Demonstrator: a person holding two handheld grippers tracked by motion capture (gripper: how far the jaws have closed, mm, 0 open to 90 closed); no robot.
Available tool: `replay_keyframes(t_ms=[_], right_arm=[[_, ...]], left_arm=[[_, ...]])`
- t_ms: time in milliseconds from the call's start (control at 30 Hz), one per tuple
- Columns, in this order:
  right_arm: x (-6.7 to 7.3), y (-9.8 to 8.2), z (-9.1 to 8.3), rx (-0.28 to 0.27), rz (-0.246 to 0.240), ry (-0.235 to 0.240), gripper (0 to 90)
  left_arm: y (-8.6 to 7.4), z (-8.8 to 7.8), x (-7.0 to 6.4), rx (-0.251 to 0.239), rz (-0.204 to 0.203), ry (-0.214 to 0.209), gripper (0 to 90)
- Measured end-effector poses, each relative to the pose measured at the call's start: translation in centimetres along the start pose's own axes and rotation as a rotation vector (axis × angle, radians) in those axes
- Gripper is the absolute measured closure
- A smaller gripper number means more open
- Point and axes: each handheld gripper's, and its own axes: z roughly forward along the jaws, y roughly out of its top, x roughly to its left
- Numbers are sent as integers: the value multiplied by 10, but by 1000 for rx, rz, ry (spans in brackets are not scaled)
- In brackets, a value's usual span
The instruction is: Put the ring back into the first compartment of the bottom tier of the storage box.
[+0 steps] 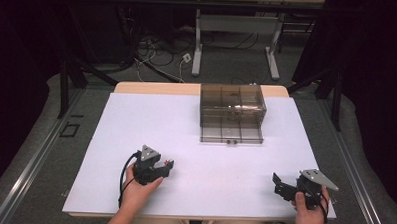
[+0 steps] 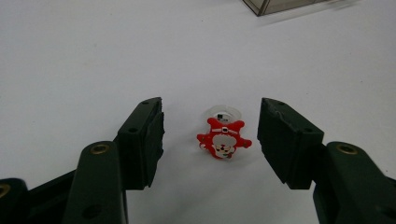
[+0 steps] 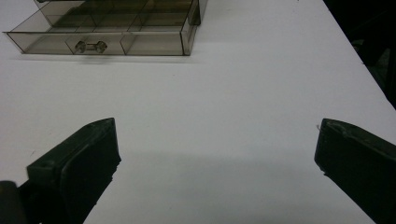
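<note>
Between the left claw's (image 2: pixel 210 135) parted jaws, untouched, a red Santa ring (image 2: pixel 223 139) is lying on the white table (image 2: pixel 84 56), its clear band half hidden. Right claw (image 3: pixel 217 154) is gaping, released. Farther off, a smoky drawer box (image 1: pixel 232 113) is sitting open, contents indistinct.

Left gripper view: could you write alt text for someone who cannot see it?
A small red Santa figure lies on a white table between the two black jaws of the left gripper, which do not touch it. A corner of a clear smoky box shows at the top edge.
</note>
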Motion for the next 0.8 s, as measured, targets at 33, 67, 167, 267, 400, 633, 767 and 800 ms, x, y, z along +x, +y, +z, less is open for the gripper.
replay_keyframes(t_ms=[33, 67, 167, 267, 400, 633, 767, 800], right_arm=[[0, 0, 0, 1, 2, 2, 0], [0, 0, 0, 6, 0, 0, 0], [0, 0, 0, 8, 2, -1, 0], [0, 0, 0, 7, 1, -2, 0], [-1, 0, 1, 6, 8, -4, 0], [-1, 0, 1, 9, 7, -4, 0], [-1, 0, 0, 10, 9, -6, 0], [-1, 0, 0, 13, 9, -5, 0]], left_arm=[[0, 0, 0, 1, 10, -2, 418], [0, 1, -1, 5, 9, -4, 420], [0, 1, -2, 11, 28, 2, 434], [0, 2, -3, 13, 35, 1, 450], [-1, 2, -4, 17, 56, 7, 466], [-1, 2, -6, 33, 94, 11, 498], [-2, 3, -8, 42, 103, 13, 517], [-2, 4, -8, 43, 103, 12, 521]])
